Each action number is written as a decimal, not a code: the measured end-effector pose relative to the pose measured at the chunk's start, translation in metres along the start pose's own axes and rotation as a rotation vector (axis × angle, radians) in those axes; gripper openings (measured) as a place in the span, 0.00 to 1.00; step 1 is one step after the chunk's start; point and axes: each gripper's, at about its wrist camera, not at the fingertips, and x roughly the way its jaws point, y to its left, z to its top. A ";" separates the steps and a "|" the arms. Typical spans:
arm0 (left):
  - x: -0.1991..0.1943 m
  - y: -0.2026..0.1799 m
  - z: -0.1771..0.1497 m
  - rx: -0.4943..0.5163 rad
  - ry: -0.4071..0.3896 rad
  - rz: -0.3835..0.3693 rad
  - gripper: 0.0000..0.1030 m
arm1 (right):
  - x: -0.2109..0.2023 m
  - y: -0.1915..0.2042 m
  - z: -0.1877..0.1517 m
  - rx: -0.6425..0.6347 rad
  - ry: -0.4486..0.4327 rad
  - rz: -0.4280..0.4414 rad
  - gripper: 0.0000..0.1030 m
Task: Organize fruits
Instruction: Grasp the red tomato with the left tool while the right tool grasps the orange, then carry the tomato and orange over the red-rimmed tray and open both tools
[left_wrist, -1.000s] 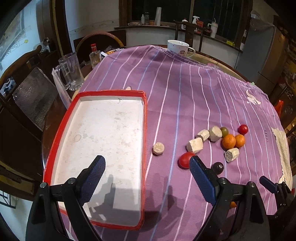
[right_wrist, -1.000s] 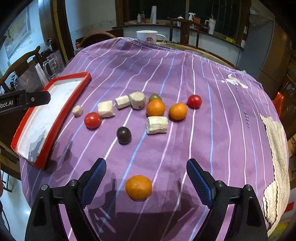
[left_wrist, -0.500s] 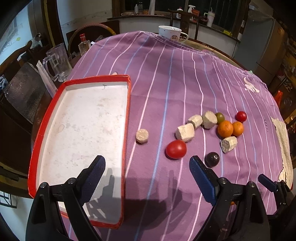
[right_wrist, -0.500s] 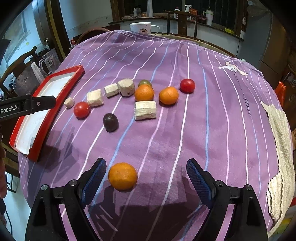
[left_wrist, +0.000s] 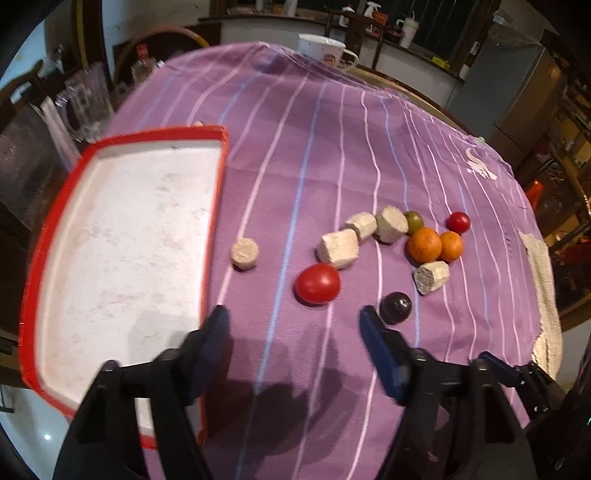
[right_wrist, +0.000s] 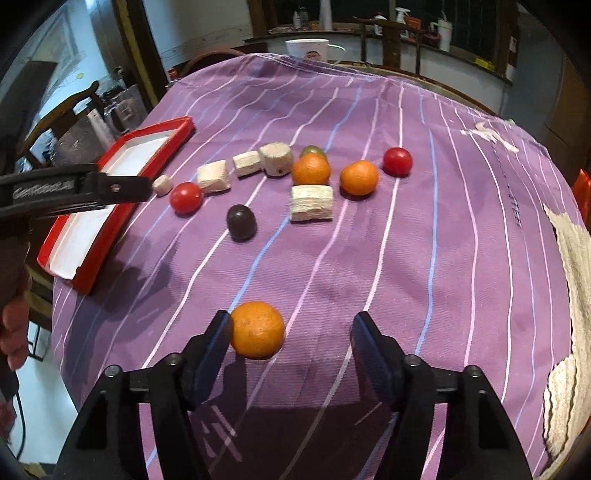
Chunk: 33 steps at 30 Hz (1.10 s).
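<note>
Right now the right gripper (right_wrist: 290, 332), jaws spread, has the orange (right_wrist: 257, 335) touching its left jaw, off-centre.

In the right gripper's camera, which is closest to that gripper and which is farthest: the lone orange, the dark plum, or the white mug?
1. The lone orange, right between the open right gripper fingers, against the left one.
2. The dark plum, mid-table, ahead and a bit left.
3. The white mug, at the table's far edge.
</note>
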 end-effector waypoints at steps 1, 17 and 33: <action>0.004 -0.002 0.001 0.007 0.012 -0.015 0.59 | 0.000 0.001 -0.001 -0.009 -0.001 0.008 0.66; 0.059 -0.039 0.016 0.199 0.067 0.031 0.32 | 0.020 0.028 -0.003 -0.083 0.073 0.153 0.30; -0.025 0.092 0.012 -0.057 -0.058 0.055 0.32 | 0.009 0.077 0.048 -0.065 0.045 0.260 0.30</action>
